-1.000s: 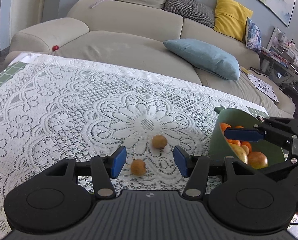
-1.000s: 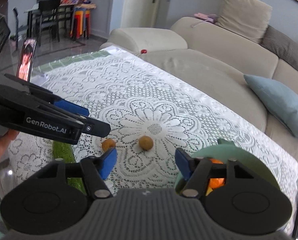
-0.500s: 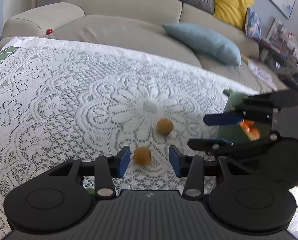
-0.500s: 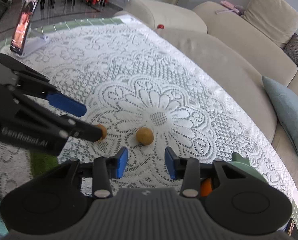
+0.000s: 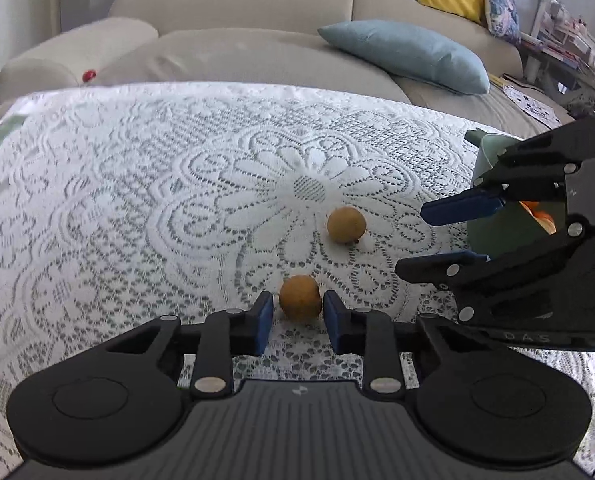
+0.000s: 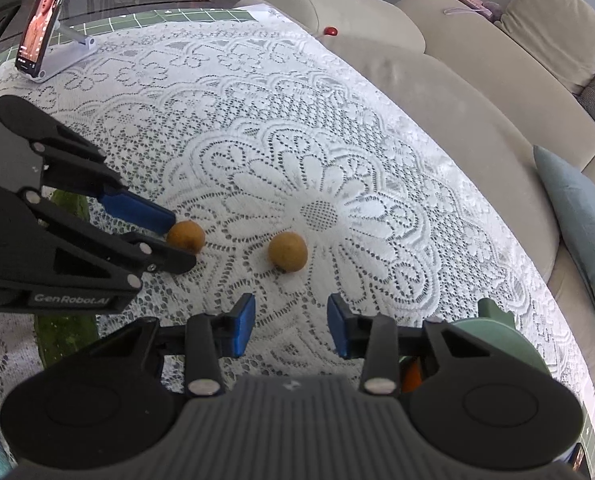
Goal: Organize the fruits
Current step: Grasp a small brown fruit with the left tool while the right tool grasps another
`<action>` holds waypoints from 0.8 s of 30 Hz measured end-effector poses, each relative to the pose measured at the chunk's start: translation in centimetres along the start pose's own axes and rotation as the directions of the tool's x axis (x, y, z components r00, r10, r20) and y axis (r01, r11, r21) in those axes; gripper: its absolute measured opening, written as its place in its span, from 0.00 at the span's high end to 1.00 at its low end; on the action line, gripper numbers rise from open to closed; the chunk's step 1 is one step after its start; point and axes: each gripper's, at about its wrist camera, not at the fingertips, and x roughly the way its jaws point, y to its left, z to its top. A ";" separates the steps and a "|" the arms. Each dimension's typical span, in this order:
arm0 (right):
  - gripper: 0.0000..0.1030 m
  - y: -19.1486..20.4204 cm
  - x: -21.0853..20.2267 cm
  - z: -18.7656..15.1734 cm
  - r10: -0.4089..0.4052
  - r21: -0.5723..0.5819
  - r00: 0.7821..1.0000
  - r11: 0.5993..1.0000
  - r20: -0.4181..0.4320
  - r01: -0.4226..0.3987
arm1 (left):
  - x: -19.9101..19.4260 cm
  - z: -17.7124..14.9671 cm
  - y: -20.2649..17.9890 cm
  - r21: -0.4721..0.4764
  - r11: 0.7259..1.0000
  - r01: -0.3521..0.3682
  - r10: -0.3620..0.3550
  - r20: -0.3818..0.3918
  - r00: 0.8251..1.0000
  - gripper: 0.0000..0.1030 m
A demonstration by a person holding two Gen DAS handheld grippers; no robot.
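A: Left gripper [image 5: 298, 318]?
B: Fingers closing around the near fruit [image 5: 299, 298]. Right pad looks to touch it; sliver of gap on the left pad, so not gripped yet.
A: What's the fruit like?
B: Small, round, dull tan-brown skin, matte. Sits on the white lace cloth [image 5: 137, 200] over the surface.
A: Right gripper [image 6: 291, 330]?
B: Fingers closing, nothing between them. Far fruit [image 6: 287, 251] lies just ahead of the tips: same kind, slightly paler, tiny dark stem nub underneath.
A: Anything else?
B: Green bowl [image 5: 482, 168] at the right edge of the surface, orange fruit inside, mostly hidden behind the right gripper.
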 end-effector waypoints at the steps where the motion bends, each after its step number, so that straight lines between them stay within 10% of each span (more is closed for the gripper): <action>1: 0.65 0.0 0.0 0.0 0.000 -0.001 1.000 1.000 0.000 0.000 | 0.0 0.0 -0.1 0.006 1.000 -0.001 0.001 0.012 1.000 0.68; 24: 0.66 0.5 3.3 3.3 0.007 -0.043 0.998 0.999 -0.059 -0.010 | -0.5 0.4 1.3 -0.078 0.995 -0.062 0.066 0.052 0.996 0.75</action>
